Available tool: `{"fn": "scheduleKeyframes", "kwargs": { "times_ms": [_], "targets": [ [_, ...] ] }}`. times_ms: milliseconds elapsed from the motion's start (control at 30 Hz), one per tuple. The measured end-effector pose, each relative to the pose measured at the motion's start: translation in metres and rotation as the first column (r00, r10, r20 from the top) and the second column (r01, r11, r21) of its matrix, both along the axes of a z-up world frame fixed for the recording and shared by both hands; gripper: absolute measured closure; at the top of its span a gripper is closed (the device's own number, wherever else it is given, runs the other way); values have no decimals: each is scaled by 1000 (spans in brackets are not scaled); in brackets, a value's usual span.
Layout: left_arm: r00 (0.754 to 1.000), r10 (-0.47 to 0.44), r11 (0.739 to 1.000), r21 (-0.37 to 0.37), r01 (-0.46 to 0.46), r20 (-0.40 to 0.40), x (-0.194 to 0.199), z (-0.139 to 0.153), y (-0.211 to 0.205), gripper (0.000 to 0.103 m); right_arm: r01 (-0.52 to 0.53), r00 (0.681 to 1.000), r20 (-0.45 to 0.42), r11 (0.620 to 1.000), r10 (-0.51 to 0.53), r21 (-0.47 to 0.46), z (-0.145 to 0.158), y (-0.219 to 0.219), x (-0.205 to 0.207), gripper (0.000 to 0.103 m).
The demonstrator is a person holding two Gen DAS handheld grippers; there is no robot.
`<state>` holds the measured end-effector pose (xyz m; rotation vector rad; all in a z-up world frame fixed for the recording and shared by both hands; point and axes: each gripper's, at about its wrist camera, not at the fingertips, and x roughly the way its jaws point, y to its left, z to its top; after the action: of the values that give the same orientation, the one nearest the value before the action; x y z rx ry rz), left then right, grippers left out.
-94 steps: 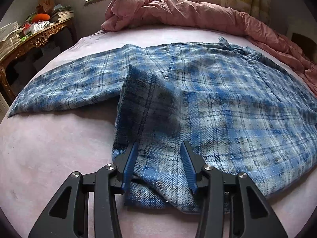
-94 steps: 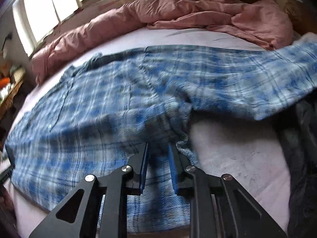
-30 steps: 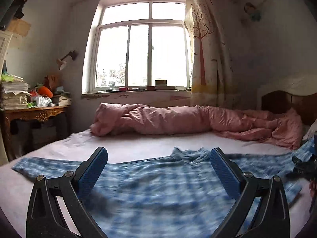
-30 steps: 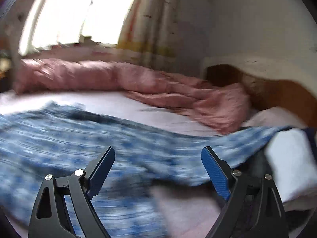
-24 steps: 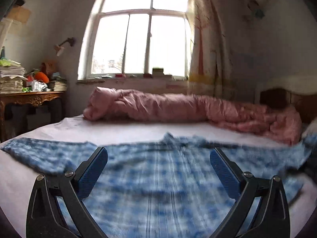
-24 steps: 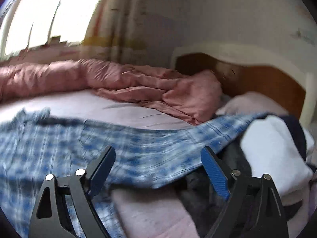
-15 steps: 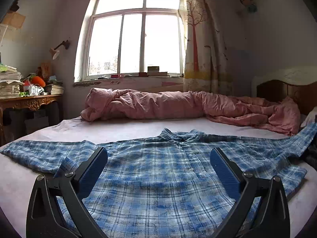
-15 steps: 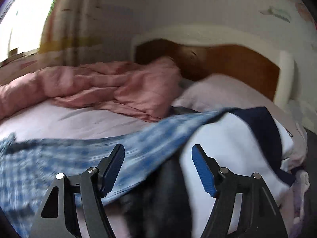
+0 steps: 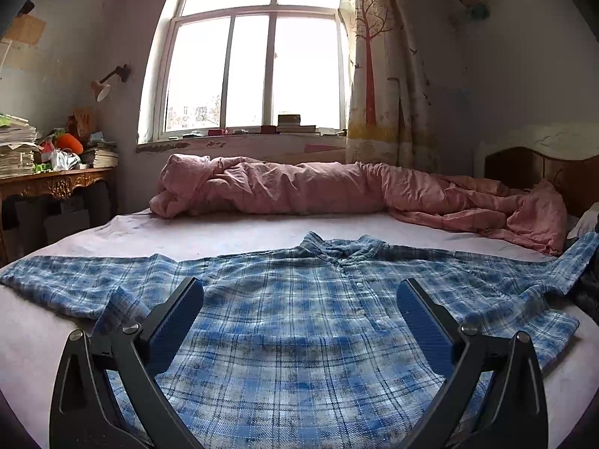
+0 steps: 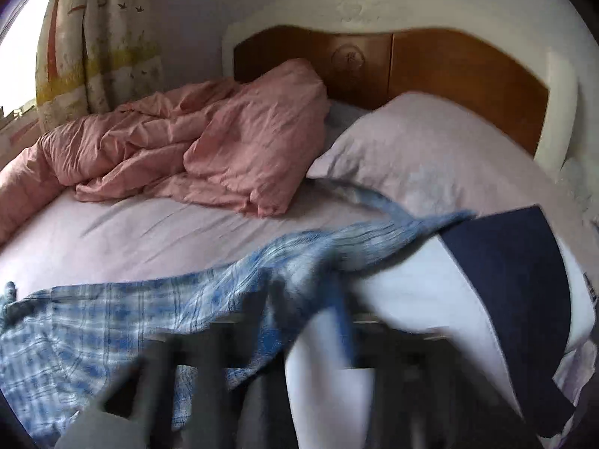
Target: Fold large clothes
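Both tools, clamped on the shirt hem three seconds back, have since let go and lifted away. Item one: plaid shirt [image 9: 299, 321], blue and white, lying front-up and spread across the bed [image 9: 232, 232], collar toward the window, its left sleeve flat on the sheet, a small flap of hem turned over by the left tool [image 9: 299, 321]. Left tool: spread wide, holding nothing, hovering over the shirt's lower body. Right tool [image 10: 299, 336]: smeared by motion blur, so its opening cannot be told; it points at the right sleeve [image 10: 337, 247], which drapes over a white and navy garment pile [image 10: 468, 284] beside the pillow [image 10: 430, 157]. Judgement: spreading looks complete and folding proper not yet begun; the right sleeve seems the next part to gather inward. Item two: pink duvet [image 9: 299, 187], bunched along the far side of the bed. Containers: none visible. Tabletop [image 9: 56, 177] at left carries stacked papers and clutter.
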<state>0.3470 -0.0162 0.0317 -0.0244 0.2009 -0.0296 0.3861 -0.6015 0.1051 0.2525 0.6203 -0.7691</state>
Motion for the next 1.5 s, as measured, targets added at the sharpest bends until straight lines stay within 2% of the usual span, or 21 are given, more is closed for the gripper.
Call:
{"fn": "scheduleKeyframes", "kwargs": {
  "times_ms": [100,167,300,400,500,667,700,767,833,900,967,1000,1067,1133,1200,1267,1333,1400,1433,1467,1500],
  "targets": [
    [1000,7,1000,-6,-7,-13,2,-1,2,1,-3,998,57,999,5,-35,12,27,-1,98],
    [1000,9,1000,-14,-9,-13,2,-1,4,1,-92,989,112,995,96,-42,24,54,3,98],
    [1000,17,999,-37,-18,-23,3,-2,9,0,-281,941,183,959,284,-45,46,129,19,98],
    [999,-5,997,-75,2,-41,7,-4,17,0,-397,896,203,917,395,-34,45,189,34,98],
    [995,0,992,-122,-12,-95,18,-9,27,2,-492,857,177,871,483,6,19,257,49,98],
    [995,20,988,-151,-35,-102,17,-11,34,2,-636,771,141,763,621,112,-36,340,47,98],
    [995,19,988,-149,-34,-103,17,-11,34,2,-661,750,109,740,652,122,-49,357,47,98],
    [995,15,990,-141,-30,-102,17,-10,31,3,-687,725,43,718,687,113,-69,382,42,98],
    [995,14,992,-127,-27,-100,17,-11,29,5,-704,704,-13,700,710,122,-82,393,39,96],
    [995,14,992,-120,-26,-99,17,-10,28,5,-724,679,-1,669,734,168,-86,394,36,93],
    [995,14,992,-120,-26,-100,17,-11,27,5,-730,669,62,639,741,241,-83,384,32,75],
    [995,14,992,-122,-27,-103,17,-11,27,5,-729,667,97,620,739,290,-81,376,32,70],
    [994,15,992,-123,-28,-106,18,-11,27,5,-731,654,137,575,744,367,-78,363,31,52],
    [994,16,992,-121,-28,-105,18,-11,27,5,-730,652,152,560,743,391,-71,352,27,52],
    [995,15,995,-101,-25,-98,17,-10,24,5,-723,657,129,572,743,388,-63,345,25,52],
    [997,-17,999,-39,14,-72,12,-6,12,6,-699,680,109,598,725,392,-52,331,22,52],
    [997,-71,995,63,74,-39,2,0,-9,10,-666,726,139,640,673,383,-39,306,14,52],
    [989,-140,979,143,145,-42,-3,7,-34,16,-624,775,155,703,613,340,-29,283,6,52],
    [984,-164,972,160,172,-62,-3,11,-46,18,-588,805,138,749,577,306,-27,271,3,52],
    [979,-184,967,164,197,-93,0,15,-57,18,-562,825,122,777,552,282,-26,264,2,52],
    [964,-225,955,162,247,-144,7,18,-70,21,-525,850,99,813,518,251,-26,254,1,52]
  ]
}}
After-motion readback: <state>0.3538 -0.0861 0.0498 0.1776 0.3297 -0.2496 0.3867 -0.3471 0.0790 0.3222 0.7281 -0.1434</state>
